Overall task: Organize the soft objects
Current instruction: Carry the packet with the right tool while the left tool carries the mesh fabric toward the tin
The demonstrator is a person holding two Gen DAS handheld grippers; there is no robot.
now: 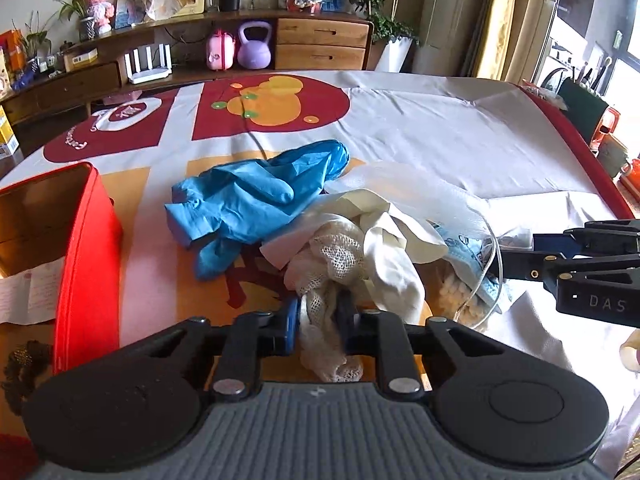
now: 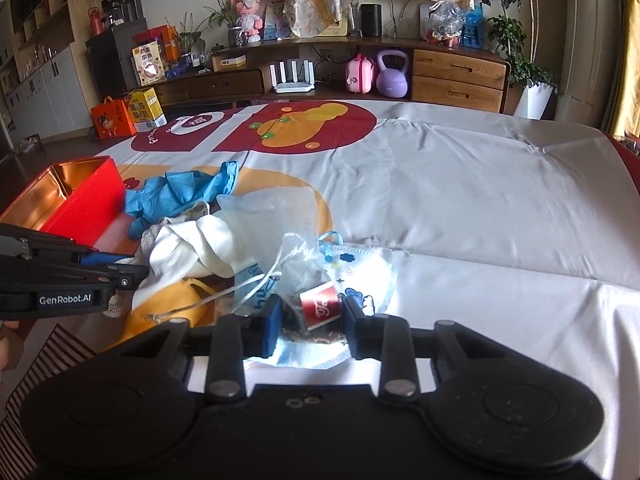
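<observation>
A pile of soft things lies on the covered table: a blue glove point(image 1: 256, 196) point(image 2: 180, 192), a white glove point(image 1: 388, 248) point(image 2: 200, 248), a white mesh cloth point(image 1: 332, 280), a patterned face mask point(image 2: 356, 280) and a sheer drawstring pouch point(image 2: 308, 284) with a red label. My left gripper point(image 1: 322, 320) is shut on the mesh cloth. My right gripper point(image 2: 308, 320) has its jaws partly closed around the sheer pouch, which sits between the pads. An open red box point(image 1: 80, 248) point(image 2: 76, 200) stands left of the pile.
The table cloth point(image 1: 440, 132) is white with red and orange prints. A wooden sideboard point(image 2: 456, 68) with a purple kettlebell point(image 2: 392, 76), a pink case and a router stands behind. Boxes stand on the floor at the far left.
</observation>
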